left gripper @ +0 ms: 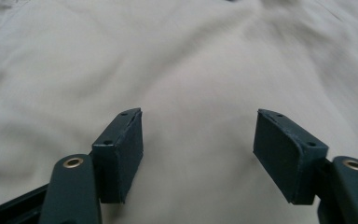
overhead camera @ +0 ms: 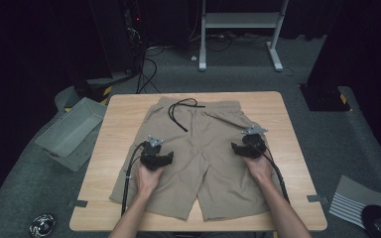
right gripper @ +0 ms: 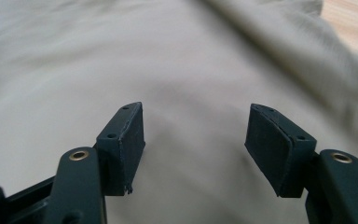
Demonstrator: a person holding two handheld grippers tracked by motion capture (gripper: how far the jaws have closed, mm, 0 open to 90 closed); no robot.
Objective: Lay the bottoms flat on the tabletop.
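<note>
a wooden table (overhead camera: 114, 148) carries a pair of khaki shorts (overhead camera: 198, 148) spread flat, waistband toward the far edge and both legs running back toward the person. a black drawstring (overhead camera: 181, 111) lies loose across the waistband area. the shorts sit under both tools: the left gripper (overhead camera: 155, 157) is over the outer part of the left leg, and the right gripper (overhead camera: 248, 146) is over the outer part of the right leg, the two well apart with the crotch of the shorts between them.

the left hand (overhead camera: 148, 179) and the right hand (overhead camera: 259, 167) come in from the near edge, forearms angled inward toward the body, each hand wrapped around the back of its tool, with a black cable trailing down along each arm.

in the left gripper view the jaws stand wide apart with bare khaki cloth between them, nothing pinched. in the right gripper view the jaws are likewise spread wide over the cloth, with a strip of table (right gripper: 354, 21) at the upper corner beyond a folded seam.
</note>
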